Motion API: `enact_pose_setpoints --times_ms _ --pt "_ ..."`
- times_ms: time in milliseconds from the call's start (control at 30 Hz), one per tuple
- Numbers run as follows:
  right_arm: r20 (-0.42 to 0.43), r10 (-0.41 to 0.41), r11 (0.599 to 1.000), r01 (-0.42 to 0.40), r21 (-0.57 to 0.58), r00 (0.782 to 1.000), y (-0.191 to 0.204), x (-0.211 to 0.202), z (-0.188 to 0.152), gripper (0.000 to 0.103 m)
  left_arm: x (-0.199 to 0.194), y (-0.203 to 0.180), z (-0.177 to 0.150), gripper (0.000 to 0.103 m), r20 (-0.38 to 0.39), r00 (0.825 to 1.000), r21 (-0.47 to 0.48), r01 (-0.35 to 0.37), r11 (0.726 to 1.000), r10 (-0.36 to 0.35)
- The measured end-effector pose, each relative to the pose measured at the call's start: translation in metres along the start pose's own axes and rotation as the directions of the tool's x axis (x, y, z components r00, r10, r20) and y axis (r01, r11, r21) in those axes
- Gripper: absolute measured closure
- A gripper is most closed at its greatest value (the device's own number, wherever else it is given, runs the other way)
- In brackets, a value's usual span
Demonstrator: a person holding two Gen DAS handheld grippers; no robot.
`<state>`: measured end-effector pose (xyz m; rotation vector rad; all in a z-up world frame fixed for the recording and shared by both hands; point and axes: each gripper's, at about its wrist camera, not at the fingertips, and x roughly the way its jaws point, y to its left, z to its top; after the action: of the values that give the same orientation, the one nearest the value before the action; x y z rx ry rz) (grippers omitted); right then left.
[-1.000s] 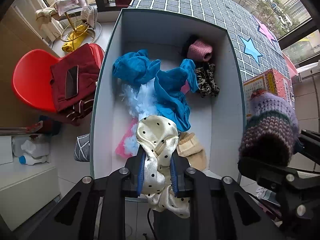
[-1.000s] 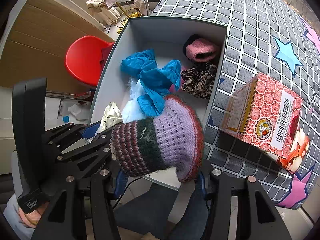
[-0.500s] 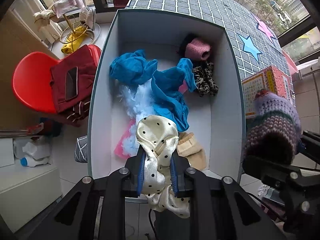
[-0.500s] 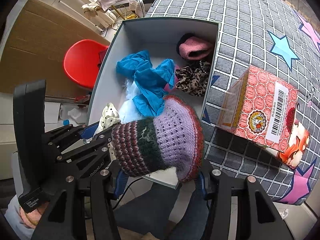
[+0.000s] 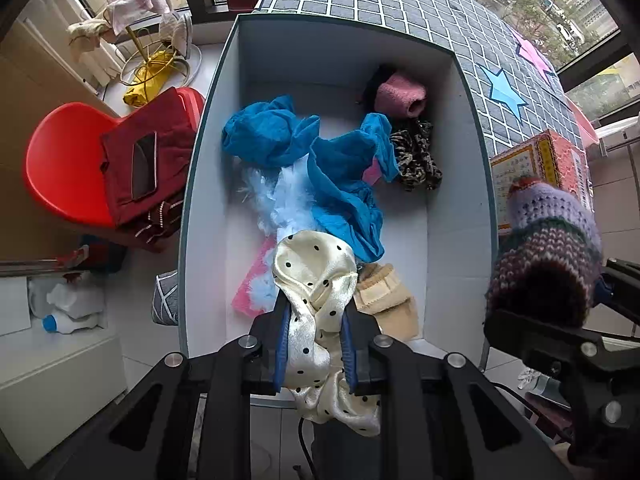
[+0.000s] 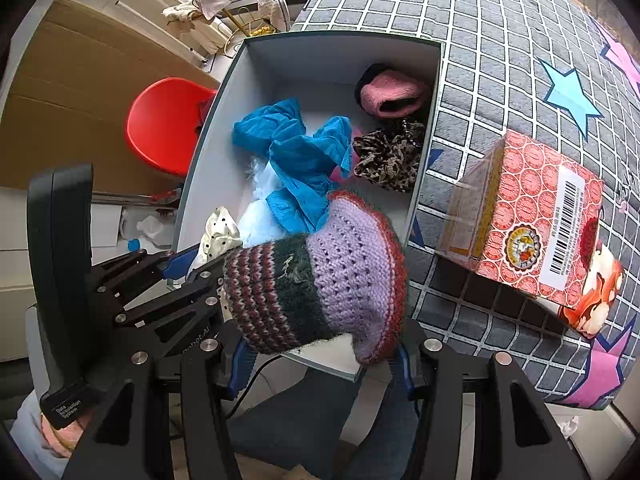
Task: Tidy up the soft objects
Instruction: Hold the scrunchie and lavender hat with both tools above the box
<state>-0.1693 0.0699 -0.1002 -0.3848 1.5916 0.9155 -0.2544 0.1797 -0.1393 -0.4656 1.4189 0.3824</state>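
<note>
Left hand-held gripper point(image 5: 314, 354) clamped on a dotted scarf point(image 5: 320, 280), right hand-held gripper point(image 6: 320, 360) gripping a knitted hat point(image 6: 316, 284), both poised over the box point(image 5: 340, 52) for sorting

Soft items, box point(image 5: 208, 184) & 2 held
Cream dotted scarf point(image 5: 316, 280) hanging at box's near end; striped knit hat point(image 6: 316, 280) hovering near-right.

Black linkage tongs point(image 5: 314, 344) with blue pads point(image 5: 281, 340) (silver screws throughout).
</note>
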Motion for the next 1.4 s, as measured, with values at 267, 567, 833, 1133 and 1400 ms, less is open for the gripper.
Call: enact_pose_setpoints --times_ms 267,567,833,1133,1400 --pt "-0.011 -0.003 1.000 0.003 -0.008 1.000 0.002 0.003 0.003 0.048 0.002 0.004 0.001 0.079 -0.004 1.000 -0.008 0.001 1.000 -0.001" --pt "-0.019 -0.006 1.000 0.005 -0.009 1.000 0.002 0.004 0.006 0.048 0.002 0.006 0.004 0.079 -0.003 1.000 -0.009 0.002 1.000 -0.002" --pt "-0.014 -0.011 1.000 0.010 -0.014 1.000 0.004 0.003 0.016 0.048 -0.003 0.011 0.025 0.079 0.020 1.000 -0.008 0.002 1.000 -0.002" --pt "0.022 -0.017 1.000 0.017 -0.007 1.000 0.000 -0.008 0.044 0.048 -0.006 0.011 0.049 0.079 0.044 0.999 0.003 -0.022 1.000 0.021" --pt "0.031 -0.021 1.000 0.021 -0.002 0.999 -0.003 -0.011 0.060 0.048 -0.002 0.007 0.053 0.079 0.031 0.999 0.004 -0.024 1.000 0.023"
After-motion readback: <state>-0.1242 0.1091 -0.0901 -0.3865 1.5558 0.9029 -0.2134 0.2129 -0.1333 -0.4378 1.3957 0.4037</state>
